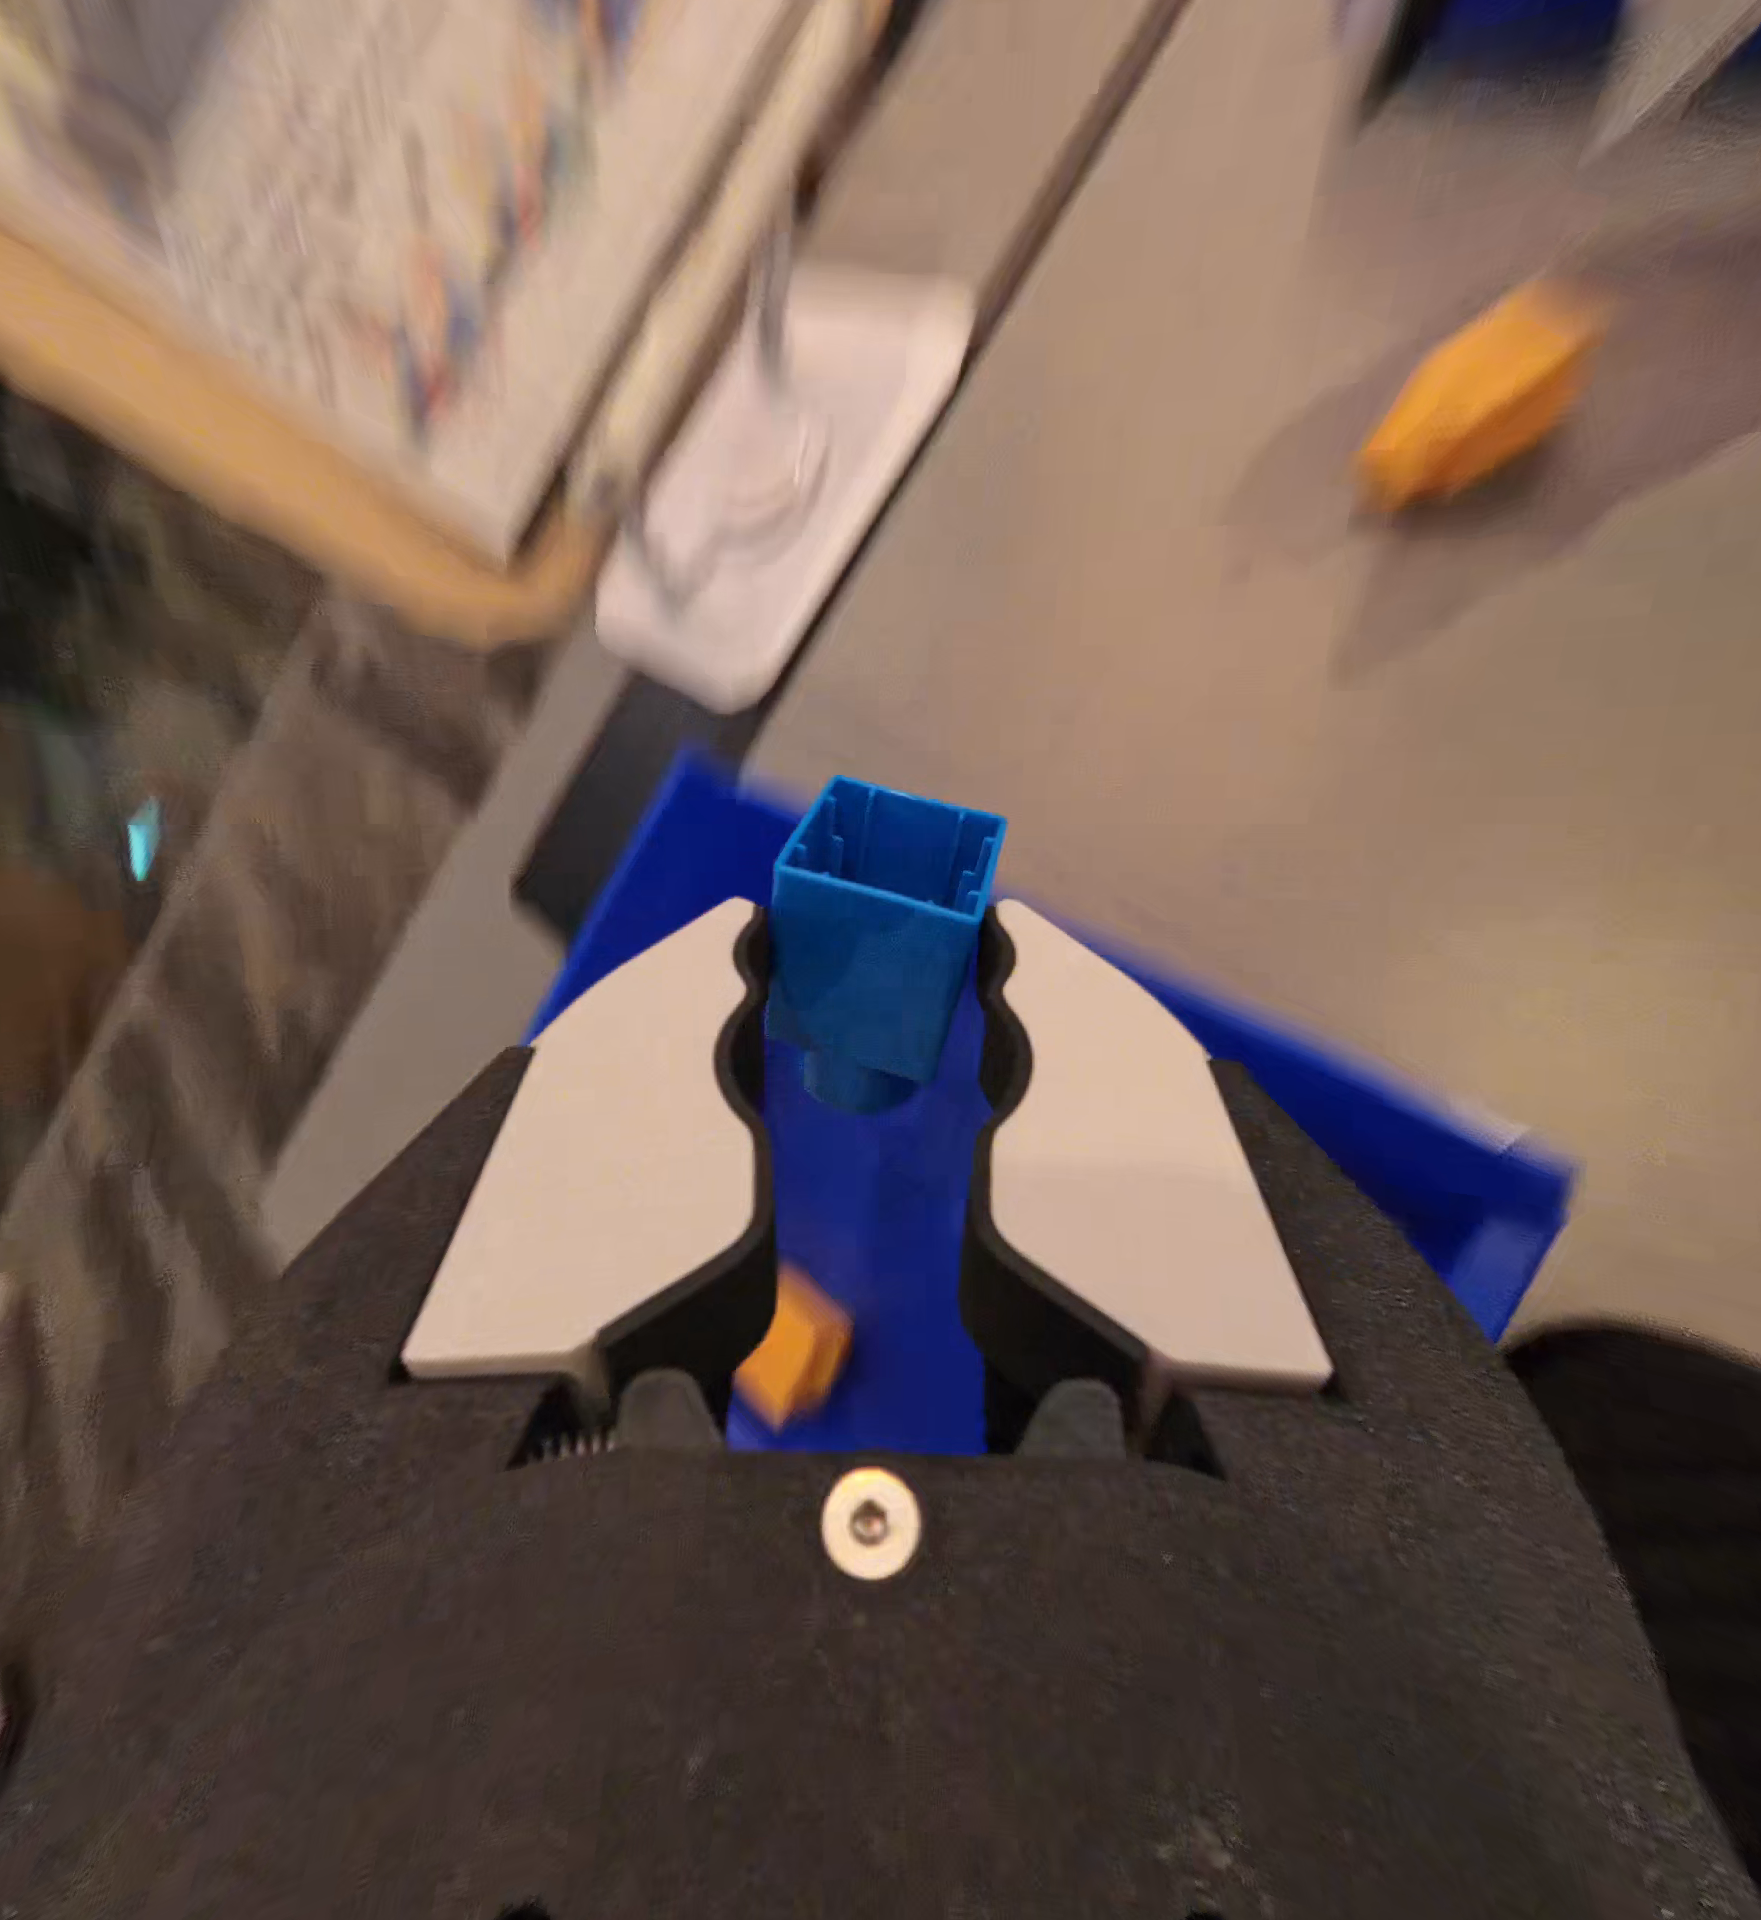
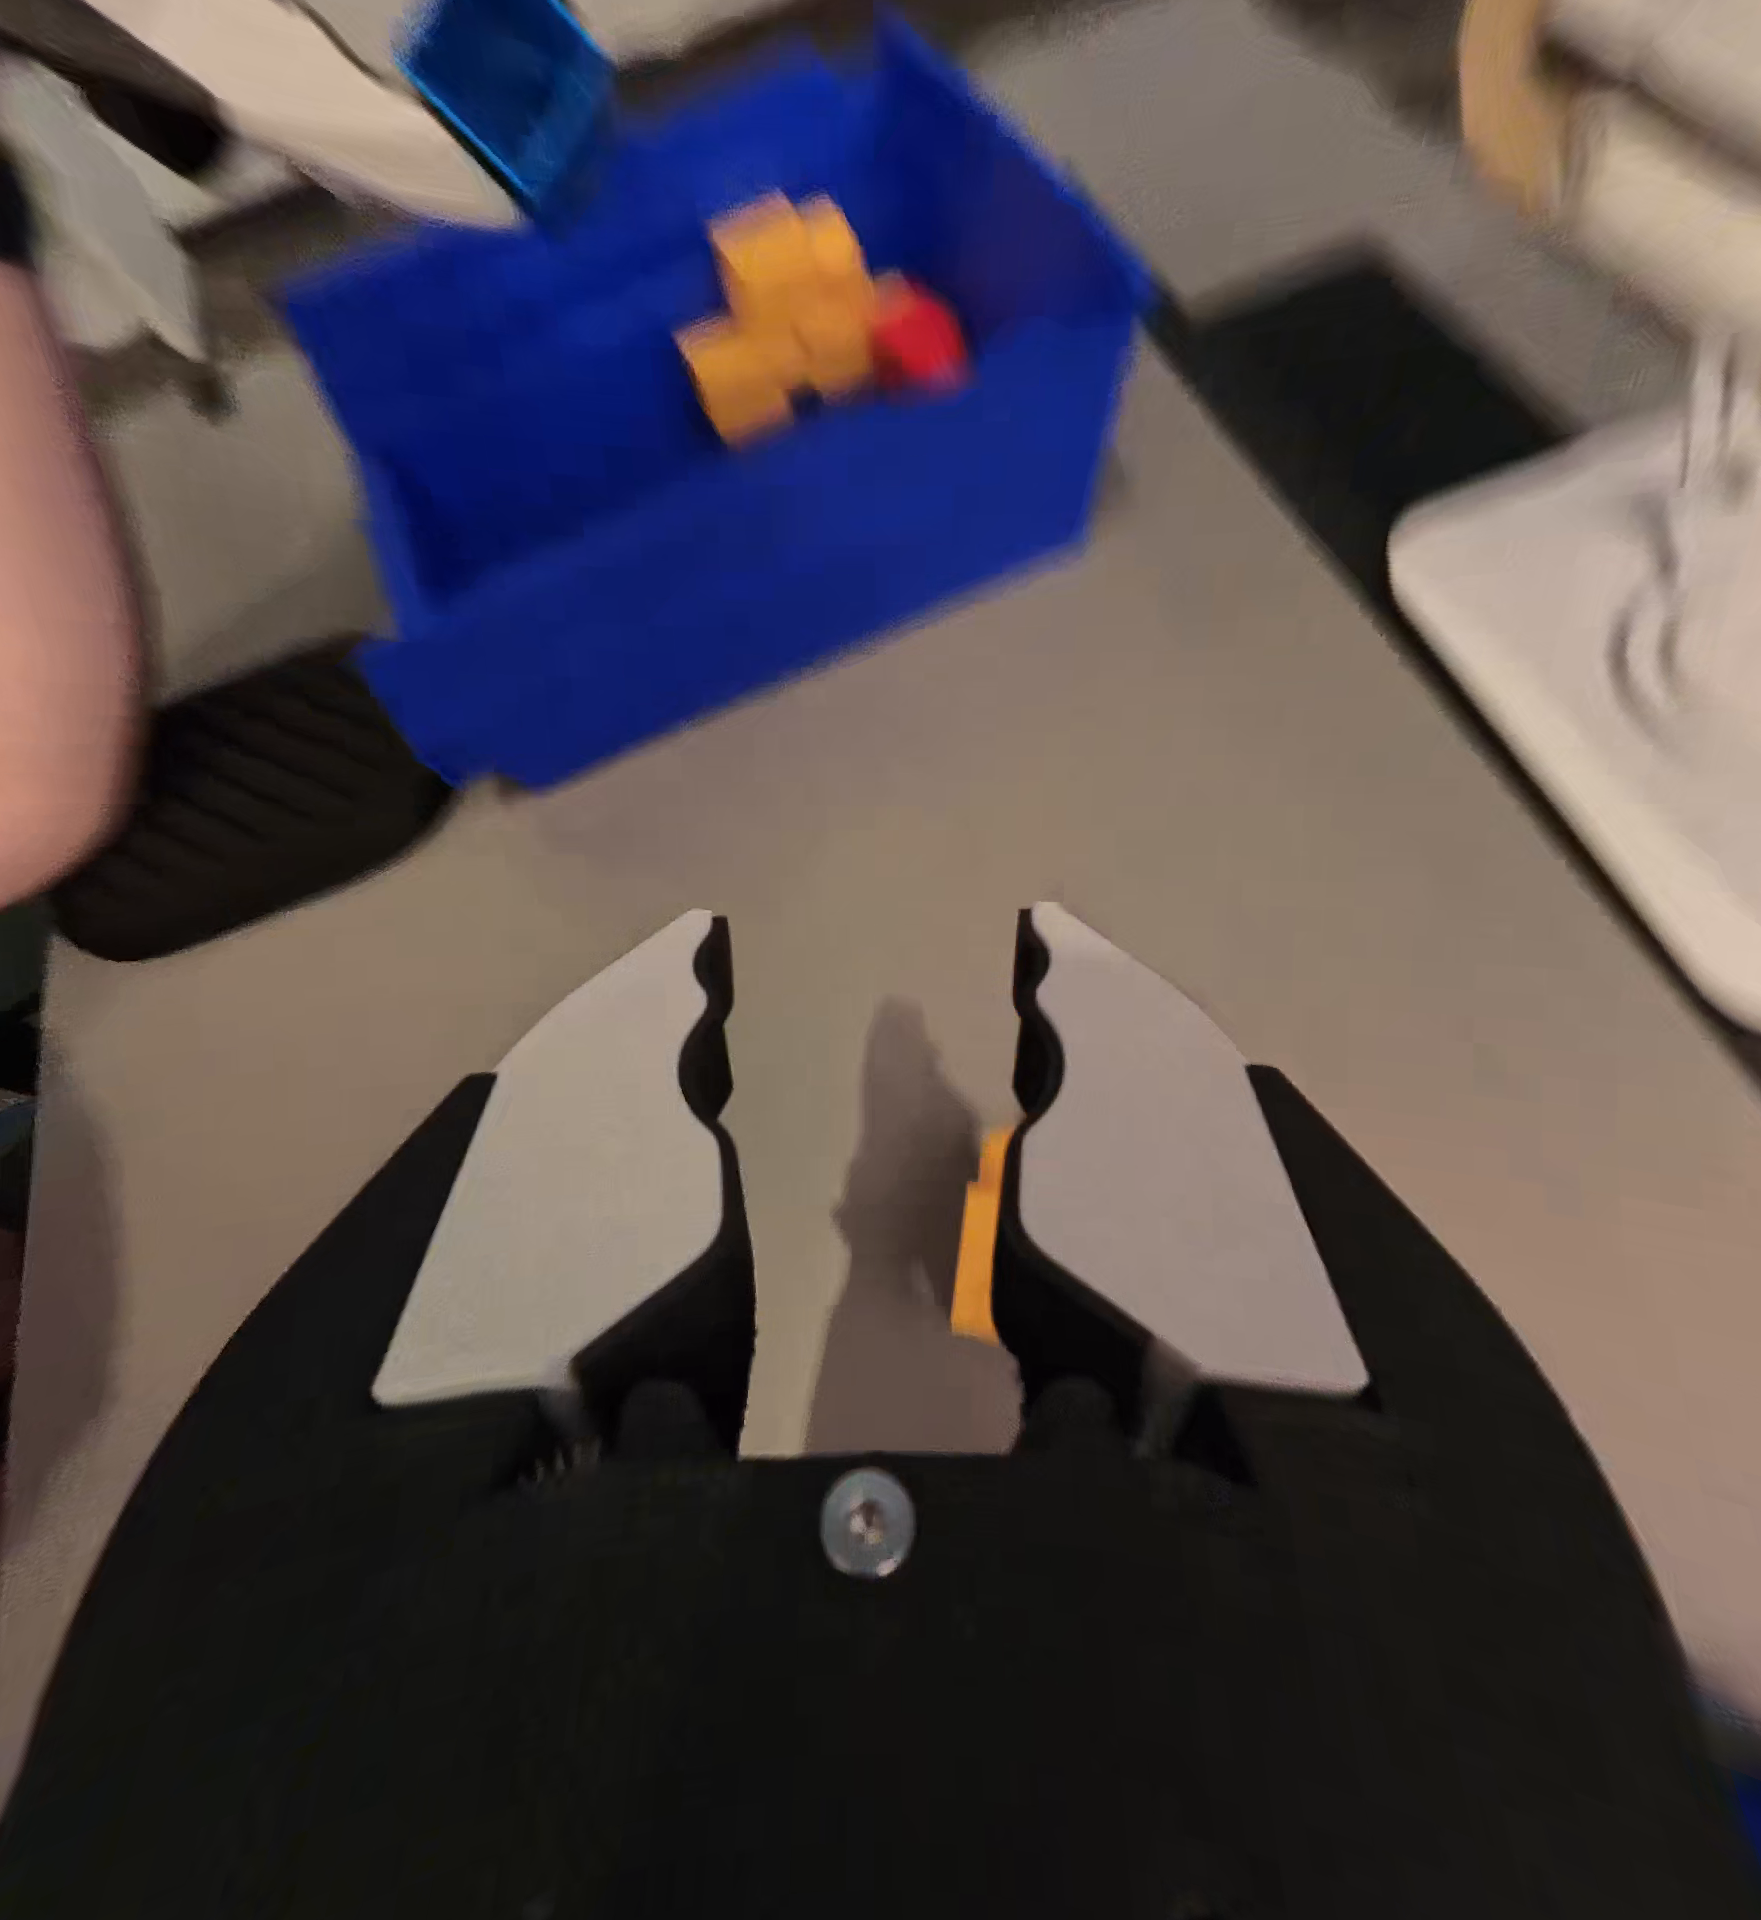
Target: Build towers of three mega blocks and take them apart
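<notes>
A light blue mega block (image 1: 881,940) is pinched between the tips of the left gripper (image 1: 878,935), both black pads pressed to its sides. It is turned so its hollow underside faces away from the camera and its stud points back toward the gripper's body. It hangs above a dark blue bin (image 1: 1375,1122) that sits on the grey worktop (image 1: 1167,727). Below the block, down inside the bin, an orange block (image 1: 793,1361) shows between the fingers.

From the right wrist view the same bin (image 2: 751,603) holds a cluster of orange blocks (image 2: 782,312) with a red block (image 2: 917,343) just beside them, and the blue block (image 2: 512,94) shows above the bin's far corner in the other gripper. The right gripper (image 2: 871,935) hovers over bare worktop (image 2: 959,810) near the bin, its jaws spread with nothing between the tips. An orange block (image 2: 980,1236) peeks out at the inner edge of its right finger, lying lower down; whether it touches the finger cannot be told.

In the left wrist view another orange block (image 1: 1478,395) lies on the worktop well apart from the bin, blurred. A white tray (image 2: 1634,707) lies at the worktop's edge, and a person's forearm (image 2: 3,520) fills the left edge of the right wrist view.
</notes>
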The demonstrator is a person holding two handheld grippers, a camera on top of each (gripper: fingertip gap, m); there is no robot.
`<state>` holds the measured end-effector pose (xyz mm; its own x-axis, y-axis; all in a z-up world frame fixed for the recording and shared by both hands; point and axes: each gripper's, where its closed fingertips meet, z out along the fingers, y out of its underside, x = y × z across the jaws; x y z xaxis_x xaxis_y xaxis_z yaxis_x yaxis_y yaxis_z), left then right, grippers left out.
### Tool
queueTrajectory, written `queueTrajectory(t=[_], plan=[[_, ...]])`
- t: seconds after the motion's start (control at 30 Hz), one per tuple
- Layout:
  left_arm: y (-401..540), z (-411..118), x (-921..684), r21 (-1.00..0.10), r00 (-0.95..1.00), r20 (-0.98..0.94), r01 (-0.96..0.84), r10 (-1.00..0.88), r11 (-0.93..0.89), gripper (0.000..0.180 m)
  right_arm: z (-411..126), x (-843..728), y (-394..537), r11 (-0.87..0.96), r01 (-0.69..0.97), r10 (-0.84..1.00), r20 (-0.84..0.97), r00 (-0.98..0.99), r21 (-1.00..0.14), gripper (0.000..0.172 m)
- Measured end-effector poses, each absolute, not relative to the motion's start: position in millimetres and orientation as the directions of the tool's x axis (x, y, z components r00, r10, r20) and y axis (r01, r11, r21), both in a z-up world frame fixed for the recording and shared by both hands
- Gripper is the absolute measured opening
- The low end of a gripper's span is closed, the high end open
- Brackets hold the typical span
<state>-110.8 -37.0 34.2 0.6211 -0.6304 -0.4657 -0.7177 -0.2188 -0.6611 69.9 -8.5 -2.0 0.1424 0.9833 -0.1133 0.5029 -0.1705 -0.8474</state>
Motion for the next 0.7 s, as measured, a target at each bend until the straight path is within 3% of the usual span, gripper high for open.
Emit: queueTrajectory(t=[0.03,0.1,0.17,0.33,0.57,0.63,0.7], plan=[[-41,52,-83,-0.73,0.592,-0.462,-0.677,-0.66,-0.095,0.038,13,65,-16,-0.107,0.435,0.993,-0.078,0.085,-0.894,0.054],[-57,78,-30,-0.856,0.521,-0.362,-0.514,-0.773,0.054,0.038,42,59,-31,-0.022,0.286,1.0,-0.023,-0.001,-0.958,0.054],[-62,97,2,-0.934,0.484,-0.261,-0.346,-0.835,0.091,0.038,69,58,-49,0.008,0.129,0.996,-0.004,-0.088,-0.992,0.055],[-70,119,42,-0.998,0.314,0.057,0.002,-0.948,-0.059,0.038,104,68,-60,-0.004,-0.111,0.99,0.012,-0.139,-0.994,0.055],[-73,116,68,-0.992,0.209,0.104,0.09,-0.972,-0.087,0.038,88,54,-69,0.0,-0.07,0.983,0.013,-0.185,-0.998,0.051],[-72,113,69,-0.991,0.206,0.122,0.078,-0.971,-0.108,0.038,86,54,-74,-0.01,-0.065,0.973,0.006,-0.231,-0.998,0.028],[-69,108,67,-0.991,0.221,0.133,0.051,-0.966,-0.125,0.038,80,53,-71,-0.016,-0.018,0.975,-0.011,-0.224,-1.0,0.028]])
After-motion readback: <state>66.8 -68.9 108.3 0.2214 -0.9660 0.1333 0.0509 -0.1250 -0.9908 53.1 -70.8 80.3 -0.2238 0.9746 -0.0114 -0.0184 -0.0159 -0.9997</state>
